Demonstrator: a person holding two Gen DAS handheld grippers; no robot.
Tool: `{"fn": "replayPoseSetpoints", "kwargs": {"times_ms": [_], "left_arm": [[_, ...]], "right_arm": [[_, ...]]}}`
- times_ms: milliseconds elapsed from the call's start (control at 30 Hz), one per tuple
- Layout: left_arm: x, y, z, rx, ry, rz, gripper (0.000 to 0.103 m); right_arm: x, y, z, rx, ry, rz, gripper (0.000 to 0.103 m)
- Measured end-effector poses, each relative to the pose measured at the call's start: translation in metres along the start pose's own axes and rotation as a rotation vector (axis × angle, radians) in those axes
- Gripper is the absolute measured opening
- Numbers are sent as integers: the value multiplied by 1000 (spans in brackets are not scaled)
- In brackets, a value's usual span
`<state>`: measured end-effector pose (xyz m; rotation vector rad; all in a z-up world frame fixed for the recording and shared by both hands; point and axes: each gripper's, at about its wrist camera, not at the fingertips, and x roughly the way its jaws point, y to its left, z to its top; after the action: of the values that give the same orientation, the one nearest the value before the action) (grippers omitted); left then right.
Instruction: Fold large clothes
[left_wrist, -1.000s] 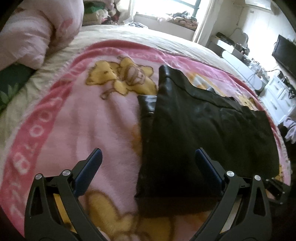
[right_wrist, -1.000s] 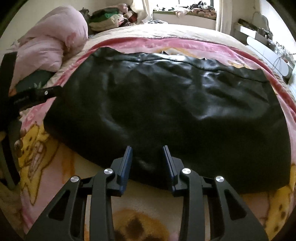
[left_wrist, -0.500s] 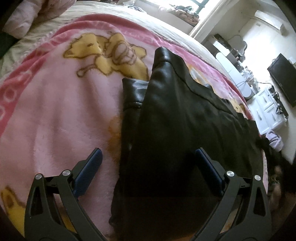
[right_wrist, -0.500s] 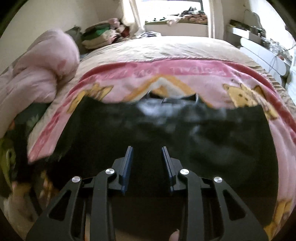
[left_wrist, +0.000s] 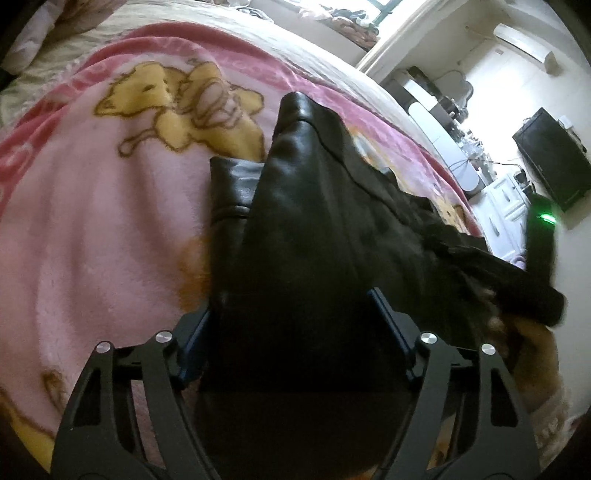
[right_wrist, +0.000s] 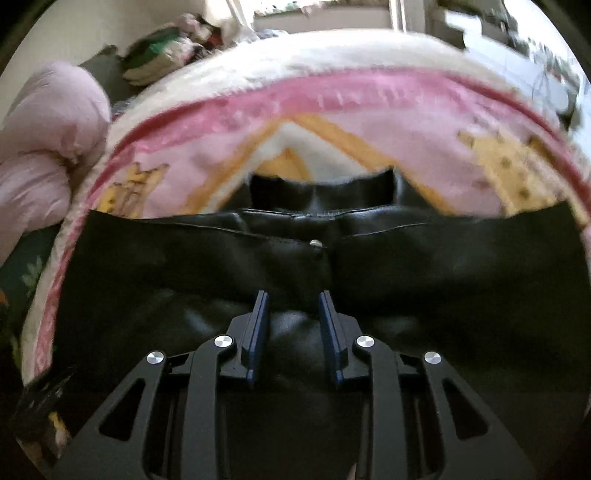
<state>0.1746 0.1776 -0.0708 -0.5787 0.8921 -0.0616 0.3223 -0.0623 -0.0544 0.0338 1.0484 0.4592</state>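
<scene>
Left wrist view, garment: I see the black leather garment (left_wrist: 303, 229) lying on the pink cartoon blanket (left_wrist: 92, 229), right of centre.
Left wrist view, jaws: my left gripper (left_wrist: 291, 314) has just been closing; the fingers (left_wrist: 195, 328) flank the bunched near edge, pressing it.
Right wrist view, garment: waistband and snap button (right_wrist: 315, 243) face me, far of the fingers.
Right wrist view, jaws: my right gripper (right_wrist: 293, 314) stands narrow over the leather; grip not discernible.

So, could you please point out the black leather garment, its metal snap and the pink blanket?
black leather garment (left_wrist: 306, 221): left wrist view, upper fold.
metal snap (right_wrist: 314, 243): right wrist view, its head.
pink blanket (left_wrist: 110, 221): left wrist view, bare pink area.
</scene>
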Motion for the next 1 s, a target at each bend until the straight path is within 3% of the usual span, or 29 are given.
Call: {"fn": "replayPoseSetpoints", "kwargs": {"times_ms": [100,233,367,433,467,533,600,733,867,1000], "left_arm": [[-3,-1,2,-1,-5,-14,66],[-9,-5,4,-2,-17,-34,66],[-14,-9,5,1,-24,-44,63],[-14,-10,6,1,-24,-52,63],[-15,-10,7,6,-24,-50,63],[-14,-8,10,3,-15,-58,63],[-13,-3,13,-11,0,-74,63],[-8,0,23,-23,18,-85,63],[-5,-1,26,-17,23,-81,63],[-5,3,28,-35,29,-110,63]], "right_arm": [[-47,8,-25,-58,-101,41,27],[-79,14,-74,-91,-117,77,27],[-56,4,-111,-42,-36,82,28],[-51,10,-114,-97,-38,51,27],[-53,14,-113,-112,-45,40,30],[-72,24,-113,-145,-103,62,53],[-94,48,-124,-264,-185,83,82],[-95,98,-153,-511,-201,74,93],[-67,149,-188,-800,-215,-72,93],[-37,171,-186,-852,-233,-166,93]]}}
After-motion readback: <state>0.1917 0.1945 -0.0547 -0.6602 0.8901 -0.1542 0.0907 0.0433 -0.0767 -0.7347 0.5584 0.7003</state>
